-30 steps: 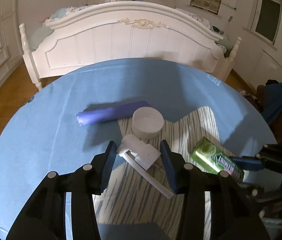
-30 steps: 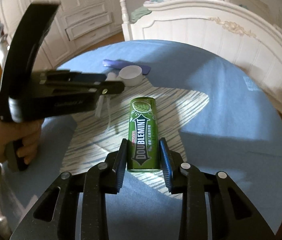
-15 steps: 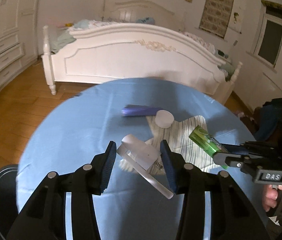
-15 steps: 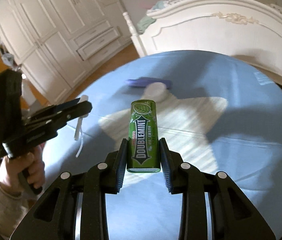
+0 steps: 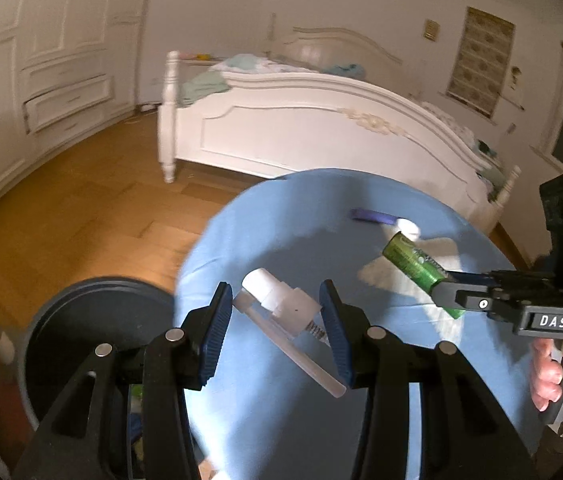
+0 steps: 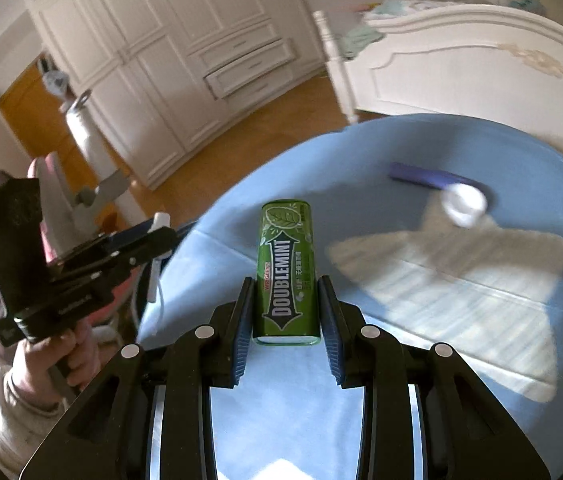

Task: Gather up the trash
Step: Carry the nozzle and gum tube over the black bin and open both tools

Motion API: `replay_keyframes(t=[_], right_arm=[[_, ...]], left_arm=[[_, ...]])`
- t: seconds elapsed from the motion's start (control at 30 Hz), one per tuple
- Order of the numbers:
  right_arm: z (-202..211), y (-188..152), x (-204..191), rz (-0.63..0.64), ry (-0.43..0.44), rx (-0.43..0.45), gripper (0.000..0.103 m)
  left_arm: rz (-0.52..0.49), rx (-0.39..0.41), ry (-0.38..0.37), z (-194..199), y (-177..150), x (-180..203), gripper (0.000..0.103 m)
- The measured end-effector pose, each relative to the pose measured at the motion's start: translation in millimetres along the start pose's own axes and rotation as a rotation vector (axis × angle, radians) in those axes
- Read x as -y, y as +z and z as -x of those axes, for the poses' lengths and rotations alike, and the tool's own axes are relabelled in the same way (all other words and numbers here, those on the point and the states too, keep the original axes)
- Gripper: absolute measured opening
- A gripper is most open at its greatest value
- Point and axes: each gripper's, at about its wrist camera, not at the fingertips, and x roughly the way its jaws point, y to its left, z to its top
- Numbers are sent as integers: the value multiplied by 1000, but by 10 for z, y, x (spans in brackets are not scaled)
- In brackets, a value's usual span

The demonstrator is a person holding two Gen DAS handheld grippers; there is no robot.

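My left gripper [image 5: 275, 312] is shut on a white pump dispenser head [image 5: 281, 304] with a long tube, held in the air over the left edge of the blue table [image 5: 281, 232]. My right gripper [image 6: 285, 312] is shut on a green Doublemint container [image 6: 286, 268], held above the table. The container also shows in the left wrist view [image 5: 417, 268]. The left gripper shows in the right wrist view [image 6: 157, 240], out past the table's left edge. A purple tube [image 6: 425, 176] and a white cap [image 6: 463, 202] lie on the table.
A dark round bin [image 5: 81, 332] stands on the wooden floor just left of the table, below the left gripper. A striped white cloth [image 6: 461, 264] lies on the table. A white bed [image 5: 321, 128] stands behind the table, and white cupboards [image 6: 185, 60] line the wall.
Both grippers lifted their objects off the table and swung left. The left gripper with the pump head now hangs near the bin; the right gripper with the green container followed.
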Motion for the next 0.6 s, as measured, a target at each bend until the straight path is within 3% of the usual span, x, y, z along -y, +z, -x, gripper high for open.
replay_keyframes(t=[0.33, 0.6], right_arm=[[-582, 263, -808, 108, 78, -77, 32], [-1059, 324, -1370, 159, 121, -156, 32]], left_arm=[[128, 25, 94, 232, -242, -749, 45], [176, 5, 127, 229, -412, -1086, 45]])
